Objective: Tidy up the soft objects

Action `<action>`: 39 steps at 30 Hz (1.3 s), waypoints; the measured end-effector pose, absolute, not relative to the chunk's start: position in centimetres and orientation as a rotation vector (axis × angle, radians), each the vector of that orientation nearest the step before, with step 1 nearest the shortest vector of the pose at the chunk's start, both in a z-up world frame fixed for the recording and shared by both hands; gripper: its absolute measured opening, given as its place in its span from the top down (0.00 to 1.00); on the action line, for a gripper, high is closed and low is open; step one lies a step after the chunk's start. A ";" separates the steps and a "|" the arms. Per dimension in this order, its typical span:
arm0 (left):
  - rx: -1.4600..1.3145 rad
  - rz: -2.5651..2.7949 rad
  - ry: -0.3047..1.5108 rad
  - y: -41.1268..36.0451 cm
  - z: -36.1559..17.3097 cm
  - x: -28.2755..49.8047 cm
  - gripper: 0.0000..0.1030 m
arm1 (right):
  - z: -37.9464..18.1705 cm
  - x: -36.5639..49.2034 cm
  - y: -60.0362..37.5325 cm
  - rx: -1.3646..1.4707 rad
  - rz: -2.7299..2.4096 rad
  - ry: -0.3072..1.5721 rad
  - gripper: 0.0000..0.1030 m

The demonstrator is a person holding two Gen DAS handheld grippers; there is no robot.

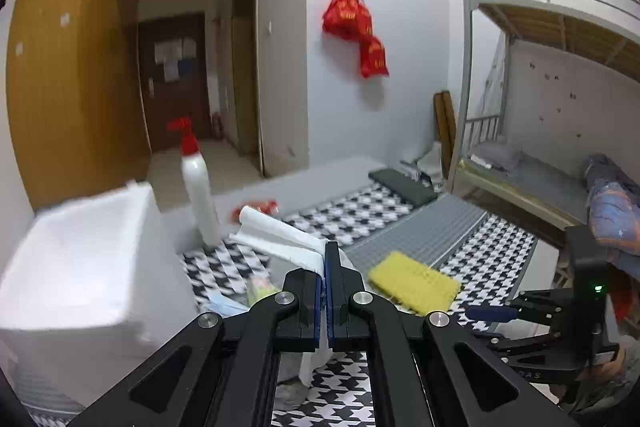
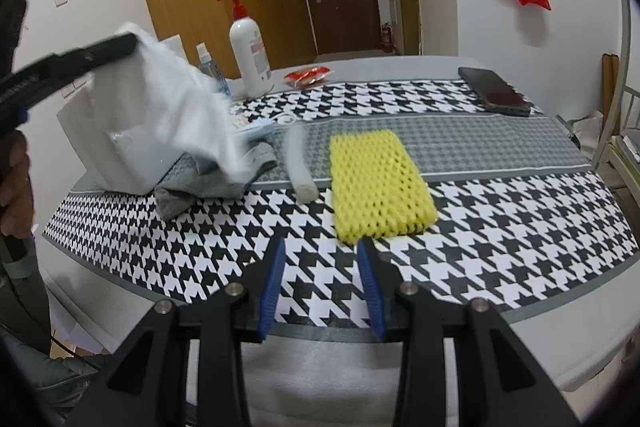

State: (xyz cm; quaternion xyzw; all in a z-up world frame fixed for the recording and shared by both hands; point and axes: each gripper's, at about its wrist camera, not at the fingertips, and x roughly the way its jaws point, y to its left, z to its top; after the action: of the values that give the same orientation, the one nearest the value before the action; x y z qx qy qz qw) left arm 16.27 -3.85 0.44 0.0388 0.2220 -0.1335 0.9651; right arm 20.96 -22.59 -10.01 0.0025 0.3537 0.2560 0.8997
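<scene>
My left gripper [image 1: 325, 259] is shut on a white cloth [image 1: 276, 235] and holds it in the air, to the right of the white foam box [image 1: 76, 267]. In the right wrist view the cloth [image 2: 180, 107] hangs blurred in front of the box [image 2: 116, 163]. A yellow foam net sleeve [image 2: 378, 183] lies flat on the houndstooth mat [image 2: 520, 227]; it also shows in the left wrist view [image 1: 414, 283]. A grey cloth [image 2: 216, 183] and a pale foam roll [image 2: 300, 167] lie beside the box. My right gripper [image 2: 323, 247] is open and empty just in front of the sleeve.
A white pump bottle with a red top [image 2: 249, 47] and a small clear bottle [image 2: 208, 65] stand at the back. A red packet [image 2: 308, 75] and a dark phone [image 2: 496, 91] lie on the far side. A metal bunk bed [image 1: 540, 87] stands to the right.
</scene>
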 end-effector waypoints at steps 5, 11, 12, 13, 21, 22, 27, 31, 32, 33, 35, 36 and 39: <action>0.072 -0.291 0.408 -3.1 2.6 14.1 0.99 | -9.7 20.8 -22.6 0.013 0.529 0.725 0.59; 0.079 -0.278 0.376 -2.2 4.1 11.2 0.99 | -9.2 20.1 -22.0 0.005 0.550 0.710 0.59; 0.081 -0.274 0.379 -2.0 4.1 11.0 0.99 | -9.1 19.9 -21.8 0.002 0.556 0.706 0.59; 0.084 -0.268 0.381 -1.9 4.1 10.7 0.99 | -9.0 19.7 -21.7 0.000 0.562 0.701 0.59; 0.068 -0.212 0.454 -0.5 2.1 8.4 0.99 | -8.2 18.5 -20.3 -0.020 0.598 0.679 0.58; 0.060 -0.200 0.464 -0.2 1.8 8.2 0.99 | -8.1 18.4 -20.1 -0.023 0.606 0.676 0.58; 0.037 -0.152 0.532 1.3 -0.2 7.8 0.99 | -7.9 18.3 -19.6 -0.033 0.616 0.667 0.51; 0.023 -0.117 0.621 1.8 -3.1 8.8 0.99 | -8.0 18.7 -19.3 -0.043 0.615 0.672 0.51; 0.022 -0.106 0.639 2.0 -3.8 9.0 0.99 | -8.0 18.9 -19.2 -0.046 0.615 0.675 0.51; 0.023 -0.097 0.653 2.3 -4.4 9.0 0.99 | -8.0 18.9 -19.1 -0.050 0.614 0.677 0.51; 0.020 -0.078 0.697 2.6 -5.9 9.8 0.98 | -8.1 19.1 -18.9 -0.059 0.615 0.680 0.51; 0.020 -0.073 0.715 2.9 -6.5 10.1 0.97 | -8.1 19.2 -18.7 -0.063 0.619 0.682 0.50; 0.032 -0.024 0.771 3.0 -8.5 11.1 0.82 | -8.1 19.5 -18.2 -0.080 0.625 0.686 0.50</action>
State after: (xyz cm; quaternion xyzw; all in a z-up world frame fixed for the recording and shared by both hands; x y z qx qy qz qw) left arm 11.13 2.98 -8.53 0.0156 0.3761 -0.0117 0.9264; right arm 19.54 -18.18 -8.13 -0.0388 0.3305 0.3015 0.8935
